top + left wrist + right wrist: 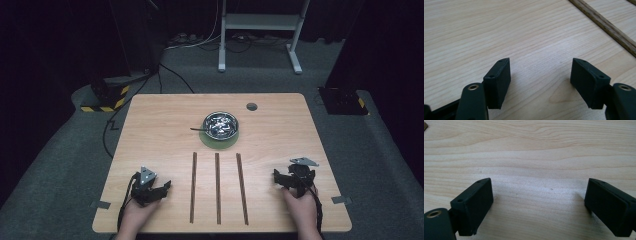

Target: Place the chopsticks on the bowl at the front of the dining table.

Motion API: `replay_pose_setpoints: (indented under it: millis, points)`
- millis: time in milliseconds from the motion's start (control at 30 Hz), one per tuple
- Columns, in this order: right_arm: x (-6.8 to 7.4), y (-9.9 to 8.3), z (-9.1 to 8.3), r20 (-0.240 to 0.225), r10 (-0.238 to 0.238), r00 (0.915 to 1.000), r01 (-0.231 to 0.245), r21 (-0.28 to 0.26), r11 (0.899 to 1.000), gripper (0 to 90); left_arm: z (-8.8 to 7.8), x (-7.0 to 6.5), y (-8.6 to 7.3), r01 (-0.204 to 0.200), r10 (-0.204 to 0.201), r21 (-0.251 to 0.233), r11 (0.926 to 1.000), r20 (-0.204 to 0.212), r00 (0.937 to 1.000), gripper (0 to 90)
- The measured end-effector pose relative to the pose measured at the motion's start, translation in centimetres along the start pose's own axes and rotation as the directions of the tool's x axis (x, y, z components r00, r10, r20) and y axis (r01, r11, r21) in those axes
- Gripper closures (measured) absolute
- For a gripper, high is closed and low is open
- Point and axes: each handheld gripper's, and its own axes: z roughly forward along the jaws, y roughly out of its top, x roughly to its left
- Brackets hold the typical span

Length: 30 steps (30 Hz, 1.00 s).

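Observation:
My left gripper [159, 186] rests low over the table [150, 130] at the front left, held by a hand. Its jaws stand open with bare wood between them [540, 72]. At the front right, my right gripper [287, 175] sits the same way, jaws wide apart and open over bare wood [537, 195]. A metal bowl [220, 125] holding shiny pieces stands on a green round mat [218, 141] at the table's middle back. A dark utensil handle [196, 129] sticks out of the bowl to the left.
Three dark wooden strips [217, 187] lie parallel between the two grippers, running front to back; the leftmost one [604, 23] crosses the upper right of the left gripper view. A grey round cap [251, 106] sits near the table's back edge. Behind the table stands a white frame [260, 22].

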Motion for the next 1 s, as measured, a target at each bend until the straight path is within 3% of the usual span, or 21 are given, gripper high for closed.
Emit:
replay_pose_setpoints:
  millis: [133, 200, 633, 800, 933, 1000]
  points:
    - [0.0, -0.2, -0.2, -0.008, -0.010, 0.9999, 0.010, -0.003, 1.000, 8.0, -0.1, -0.3, -0.1, 0.015, -0.014, 0.001, 0.9999, -0.042, 0.9990, 32.3]
    - [0.0, -0.3, -0.3, -0.016, -0.019, 0.9997, 0.019, -0.003, 1.000, 8.0, -0.1, -0.2, -0.1, 0.030, -0.031, -0.003, 0.9995, -0.040, 0.9987, 32.2]
    - [0.2, -0.7, -0.8, -0.045, -0.037, 0.9983, 0.037, 0.000, 0.999, 8.9, -0.1, -0.2, -0.1, 0.016, -0.016, 0.000, 0.9999, -0.020, 0.9997, 33.2]
    - [0.3, -0.9, -1.0, -0.056, -0.042, 0.9975, 0.042, -0.010, 0.999, 14.6, -0.1, -0.2, 0.0, 0.014, -0.014, 0.001, 0.9999, -0.018, 0.9997, 33.2]
    - [1.0, -1.3, -1.7, -0.066, -0.092, 0.9936, 0.090, -0.037, 0.995, 18.8, 0.0, -0.2, 0.0, 0.013, -0.013, 0.000, 0.9999, -0.017, 0.9998, 33.2]
    - [1.5, -1.2, -2.2, -0.099, -0.105, 0.9895, 0.101, -0.047, 0.994, 19.2, 0.0, -0.2, 0.0, 0.013, -0.013, 0.000, 0.9999, -0.018, 0.9998, 33.2]
